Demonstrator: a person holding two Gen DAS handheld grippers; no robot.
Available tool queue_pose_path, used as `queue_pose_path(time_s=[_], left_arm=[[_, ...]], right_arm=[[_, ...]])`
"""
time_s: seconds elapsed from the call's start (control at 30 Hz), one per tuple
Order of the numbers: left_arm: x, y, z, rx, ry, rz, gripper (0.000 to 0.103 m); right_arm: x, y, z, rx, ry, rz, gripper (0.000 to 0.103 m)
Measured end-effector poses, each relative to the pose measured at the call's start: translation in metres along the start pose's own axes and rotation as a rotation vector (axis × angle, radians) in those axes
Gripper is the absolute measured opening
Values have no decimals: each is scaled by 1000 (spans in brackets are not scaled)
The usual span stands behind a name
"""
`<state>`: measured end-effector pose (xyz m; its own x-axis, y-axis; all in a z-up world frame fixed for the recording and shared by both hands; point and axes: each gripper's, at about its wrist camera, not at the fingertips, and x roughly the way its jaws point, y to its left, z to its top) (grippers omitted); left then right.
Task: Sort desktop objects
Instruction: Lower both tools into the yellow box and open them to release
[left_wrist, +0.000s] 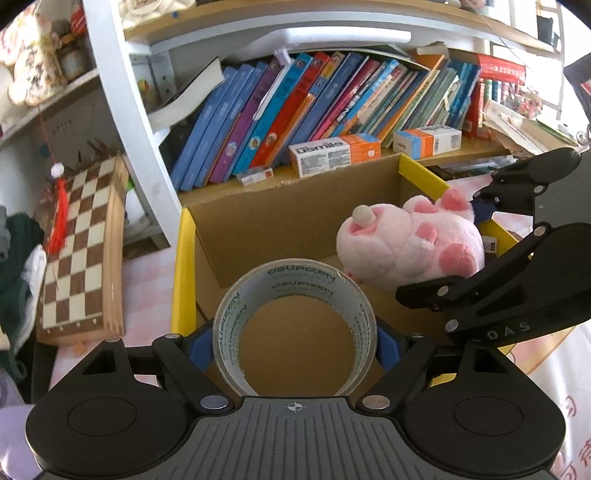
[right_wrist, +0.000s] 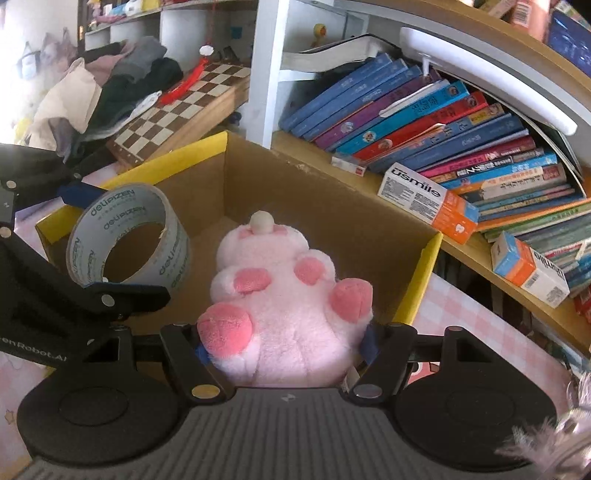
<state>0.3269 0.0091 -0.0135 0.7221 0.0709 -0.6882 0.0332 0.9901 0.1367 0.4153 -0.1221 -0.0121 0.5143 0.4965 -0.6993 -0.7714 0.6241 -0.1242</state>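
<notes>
Both claws are loaded over the box: our left gripper (left_wrist: 294, 343) is clenched on the clear roll of packing tape (left_wrist: 295, 325), our right gripper (right_wrist: 284, 347) squeezes the pink plush toy with rosy paw pads (right_wrist: 284, 295).

Below and ahead of both claws we have the open brown cardboard box with yellow-taped rims (right_wrist: 332, 206), its floor bare where we can see it. We judge the step to be dropping both items in: bring each claw lower inside the walls before letting go, the plush first toward the far corner, the tape on the near left so it cannot roll out. Watch the yellow rims beside each claw and the other gripper alongside; beyond the box, the white-and-orange toothpaste carton (right_wrist: 428, 199) sits near the far wall.
</notes>
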Motion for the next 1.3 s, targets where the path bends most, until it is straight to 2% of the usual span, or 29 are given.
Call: queue_pose_path(time_s=[0.2, 0.47, 0.57, 0.6, 0.63, 0.7, 0.8, 1.3], left_arm=[[4, 5, 0, -26, 20, -17, 85], [4, 5, -2, -28, 8, -19, 85], [2, 4, -1, -23, 1, -9, 86], [1, 4, -1, -20, -4, 1, 89], [-1, 3, -1, -20, -11, 10, 93], [-5, 4, 0, -23, -27, 2, 95], [-12, 3, 1, -27, -45, -21, 96], [-57, -10, 3, -35, -115, -3, 96]], right_arm=[[6, -1, 2, -1, 18, 20, 69], [8, 1, 1, 0, 18, 17, 70], [7, 2, 2, -2, 16, 7, 73], [6, 1, 2, 3, 13, 0, 75], [4, 0, 2, 12, 9, -8, 81], [0, -2, 3, 31, -1, -14, 86], [-8, -5, 2, 56, -22, 0, 87], [-56, -3, -5, 113, -111, -10, 92]])
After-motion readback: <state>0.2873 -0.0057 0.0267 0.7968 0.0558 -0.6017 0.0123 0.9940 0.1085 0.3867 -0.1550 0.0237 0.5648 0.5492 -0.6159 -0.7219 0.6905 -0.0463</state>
